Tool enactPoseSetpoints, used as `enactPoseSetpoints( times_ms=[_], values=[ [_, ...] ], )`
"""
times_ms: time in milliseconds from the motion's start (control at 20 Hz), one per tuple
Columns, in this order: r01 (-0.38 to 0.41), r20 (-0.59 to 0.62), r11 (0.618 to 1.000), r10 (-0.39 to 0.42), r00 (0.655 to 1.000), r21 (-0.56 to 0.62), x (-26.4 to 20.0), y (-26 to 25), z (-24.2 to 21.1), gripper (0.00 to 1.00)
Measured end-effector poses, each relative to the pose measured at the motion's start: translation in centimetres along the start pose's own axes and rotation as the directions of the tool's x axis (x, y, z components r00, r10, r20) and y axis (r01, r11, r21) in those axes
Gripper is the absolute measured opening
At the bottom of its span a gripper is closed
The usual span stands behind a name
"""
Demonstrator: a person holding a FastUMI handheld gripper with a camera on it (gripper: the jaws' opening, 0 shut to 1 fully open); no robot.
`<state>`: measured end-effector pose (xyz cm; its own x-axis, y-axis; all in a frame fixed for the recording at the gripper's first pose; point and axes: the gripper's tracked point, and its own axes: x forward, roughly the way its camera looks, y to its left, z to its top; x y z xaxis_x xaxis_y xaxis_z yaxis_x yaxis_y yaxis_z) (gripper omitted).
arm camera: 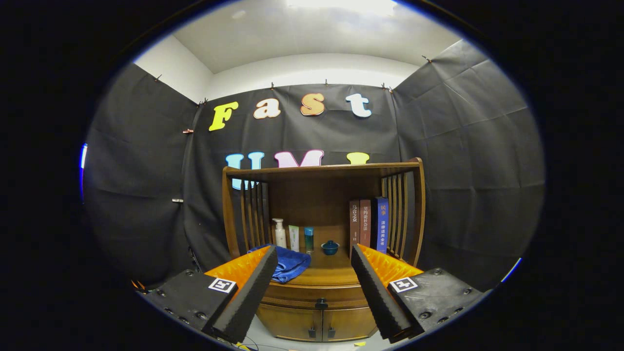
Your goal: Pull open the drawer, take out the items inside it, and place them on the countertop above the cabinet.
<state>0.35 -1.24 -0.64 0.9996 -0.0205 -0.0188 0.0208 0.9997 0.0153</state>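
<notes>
A wooden cabinet (312,312) stands ahead of me against the black cloth wall. Its drawer (319,294) sits closed under the countertop (336,273), with a small dark knob (321,304) in the middle of its front. My gripper (314,256) is open, and its two fingers stand wide apart, some way back from the cabinet. The knob shows between the fingers and lower down. Nothing is held. What lies inside the drawer is hidden.
A blue cloth (287,263) lies on the countertop's left side. Behind it stand a pump bottle (280,233), a tube (294,238), a teal bottle (309,239) and a small blue lidded bowl (330,247). Three books (369,223) stand at the right. Two lower doors (317,324) are closed.
</notes>
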Motion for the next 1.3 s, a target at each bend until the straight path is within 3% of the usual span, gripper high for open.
enactPoseSetpoints(
  times_ms=[800, 1000, 1300],
  values=[
    [0.012, -0.011, 1.000, -0.012, 1.000, 0.005, 0.7, -0.5, -0.9, 0.99],
    [0.005, -0.042, 1.000, -0.005, 0.999, 0.017, 1.6, -0.5, -3.3, 0.99],
    [0.024, -0.118, 0.999, -0.019, 0.993, 0.039, 3.9, -1.0, -10.2, 0.99]
  ],
)
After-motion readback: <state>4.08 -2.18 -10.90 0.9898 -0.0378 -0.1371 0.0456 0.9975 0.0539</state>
